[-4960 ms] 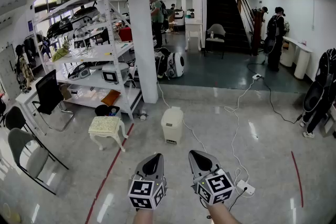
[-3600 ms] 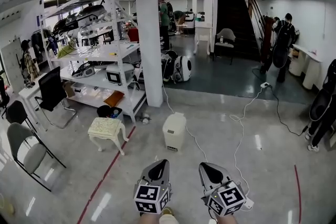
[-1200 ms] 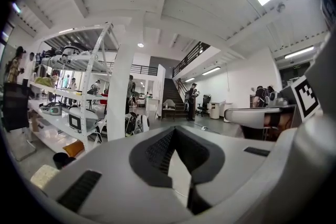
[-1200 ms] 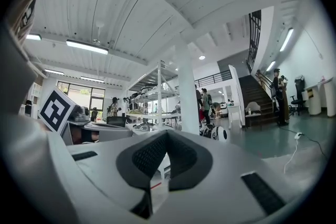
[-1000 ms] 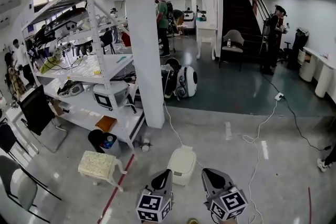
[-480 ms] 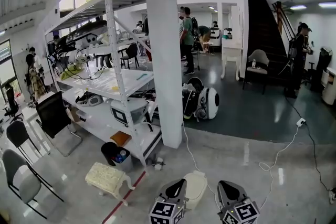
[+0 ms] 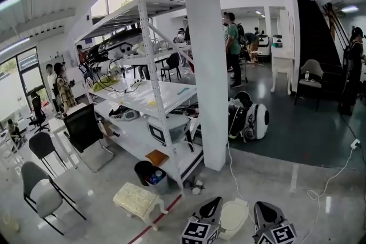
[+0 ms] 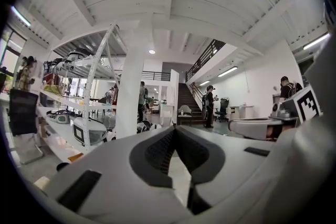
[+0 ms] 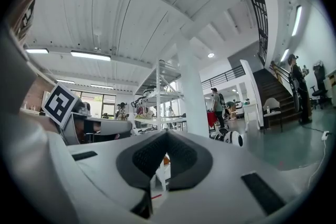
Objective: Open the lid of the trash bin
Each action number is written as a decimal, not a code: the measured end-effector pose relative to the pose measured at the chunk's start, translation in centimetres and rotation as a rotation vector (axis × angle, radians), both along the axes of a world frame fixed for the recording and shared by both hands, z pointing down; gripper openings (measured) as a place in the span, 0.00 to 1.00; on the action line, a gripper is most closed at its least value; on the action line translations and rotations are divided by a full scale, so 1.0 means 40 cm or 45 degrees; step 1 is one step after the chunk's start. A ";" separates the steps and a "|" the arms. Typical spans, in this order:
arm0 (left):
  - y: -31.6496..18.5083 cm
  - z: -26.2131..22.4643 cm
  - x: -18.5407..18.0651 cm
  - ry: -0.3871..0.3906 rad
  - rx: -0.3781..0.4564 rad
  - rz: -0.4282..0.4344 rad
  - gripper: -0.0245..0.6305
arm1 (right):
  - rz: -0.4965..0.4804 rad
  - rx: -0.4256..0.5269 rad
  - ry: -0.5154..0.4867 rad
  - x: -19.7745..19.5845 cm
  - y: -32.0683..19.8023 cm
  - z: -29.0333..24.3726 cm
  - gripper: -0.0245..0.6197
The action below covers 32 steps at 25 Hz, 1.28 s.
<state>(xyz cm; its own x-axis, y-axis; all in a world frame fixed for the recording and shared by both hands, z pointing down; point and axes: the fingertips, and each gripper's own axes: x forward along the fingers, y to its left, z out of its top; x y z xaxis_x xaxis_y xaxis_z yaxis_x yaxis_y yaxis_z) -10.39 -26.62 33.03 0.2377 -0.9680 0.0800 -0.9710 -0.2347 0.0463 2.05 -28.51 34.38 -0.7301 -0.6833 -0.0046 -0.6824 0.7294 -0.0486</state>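
Observation:
The cream trash bin [image 7: 233,218] stands on the floor at the bottom edge of the head view, lid down, just in front of a white pillar. My left gripper [image 7: 214,204] is at its left side and my right gripper [image 7: 261,208] at its right; both are cut off by the frame edge. In the left gripper view the left gripper [image 8: 175,131] has its jaws meeting at the tips with nothing held. The right gripper [image 9: 167,134] looks the same in its own view. Both gripper views point up at the hall, and the bin is hidden in them.
A white pillar [image 7: 213,66] rises just behind the bin, with a metal shelving rack [image 7: 153,94] to its left. A cream footstool [image 7: 137,200], a black bucket [image 7: 150,173] and a red floor line [image 7: 161,216] lie left of the bin. Chairs [image 7: 43,194] stand further left, and a white cable [image 7: 334,177] runs on the right.
The view has closed in on the pillar and the bin. The bin has slid from mid-floor down to the bottom edge, between the two grippers. Both grippers stay shut.

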 end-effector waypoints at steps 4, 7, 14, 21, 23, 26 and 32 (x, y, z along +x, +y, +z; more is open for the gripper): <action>-0.053 0.011 -0.020 -0.011 -0.002 0.012 0.02 | -0.001 0.000 0.002 -0.024 -0.057 0.007 0.06; -0.084 0.017 -0.034 -0.007 -0.009 0.008 0.02 | -0.010 0.001 0.003 -0.040 -0.090 0.007 0.06; -0.158 0.057 -0.055 -0.002 -0.003 0.018 0.02 | 0.010 0.010 0.023 -0.056 -0.145 0.026 0.06; -0.225 0.108 -0.065 -0.050 0.006 0.036 0.02 | -0.003 0.039 -0.009 -0.081 -0.193 0.049 0.06; -0.235 0.125 -0.061 -0.059 0.006 0.050 0.02 | 0.001 0.042 -0.033 -0.079 -0.205 0.057 0.06; -0.246 0.147 -0.055 -0.068 0.015 0.072 0.02 | -0.001 0.036 -0.028 -0.076 -0.220 0.072 0.06; -0.261 0.210 -0.047 -0.057 0.019 0.118 0.02 | -0.057 0.066 -0.042 -0.091 -0.231 0.118 0.06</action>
<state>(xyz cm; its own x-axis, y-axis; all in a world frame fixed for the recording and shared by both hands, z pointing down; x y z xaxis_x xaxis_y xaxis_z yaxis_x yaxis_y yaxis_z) -12.26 -37.07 41.45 0.3226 -0.9433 0.0781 -0.9462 -0.3237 -0.0008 -1.57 -37.76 39.11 -0.7587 -0.6484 -0.0635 -0.6478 0.7611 -0.0317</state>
